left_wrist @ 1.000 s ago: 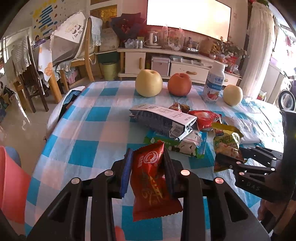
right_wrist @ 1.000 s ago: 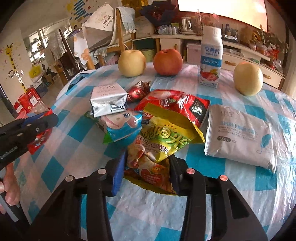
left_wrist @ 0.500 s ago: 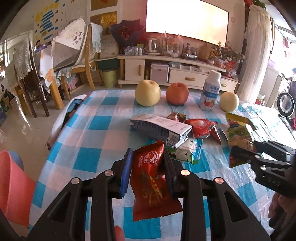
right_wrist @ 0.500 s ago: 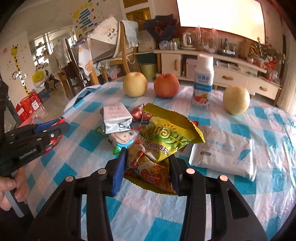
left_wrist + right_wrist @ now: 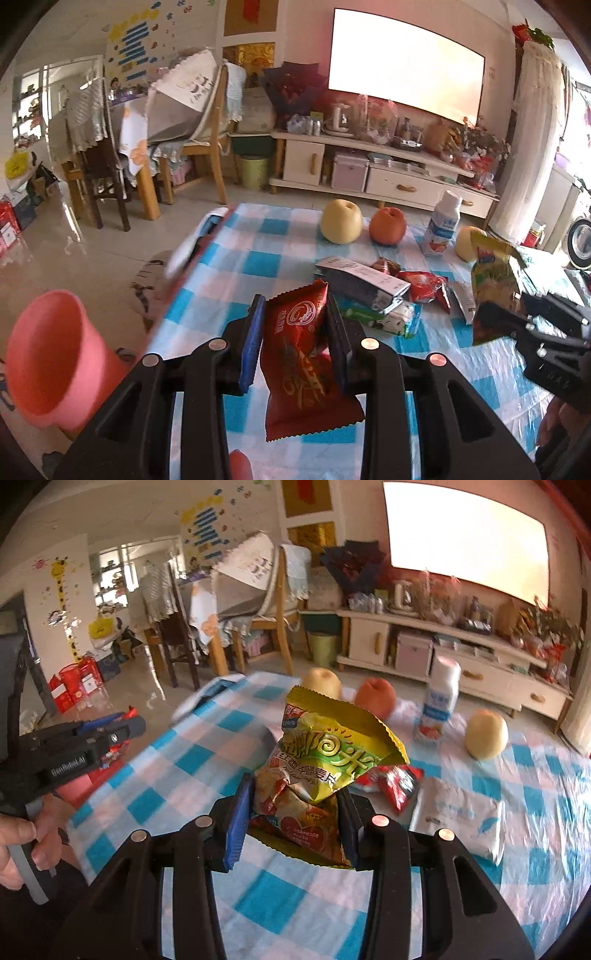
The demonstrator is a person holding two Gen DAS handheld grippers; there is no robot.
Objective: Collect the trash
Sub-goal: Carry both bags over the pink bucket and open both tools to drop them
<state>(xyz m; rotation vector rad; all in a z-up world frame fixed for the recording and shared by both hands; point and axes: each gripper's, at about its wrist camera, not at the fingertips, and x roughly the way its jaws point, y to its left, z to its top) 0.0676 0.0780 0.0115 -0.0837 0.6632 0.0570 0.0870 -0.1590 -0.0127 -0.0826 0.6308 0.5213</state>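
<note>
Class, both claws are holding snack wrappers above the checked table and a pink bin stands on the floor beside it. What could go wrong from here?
1. The left claw pinches the red wrapper only across its middle; the slick foil might slip out before reaching the pink bin.
2. The yellow bag in the right claw is crumpled and torn open, so crumbs, if any remain, could spill over the tablecloth.

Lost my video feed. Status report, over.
Left hand-held gripper shut on red wrapper. Right hand-held gripper shut on yellow snack bag. Pink bin left, path unobstructed.
</note>
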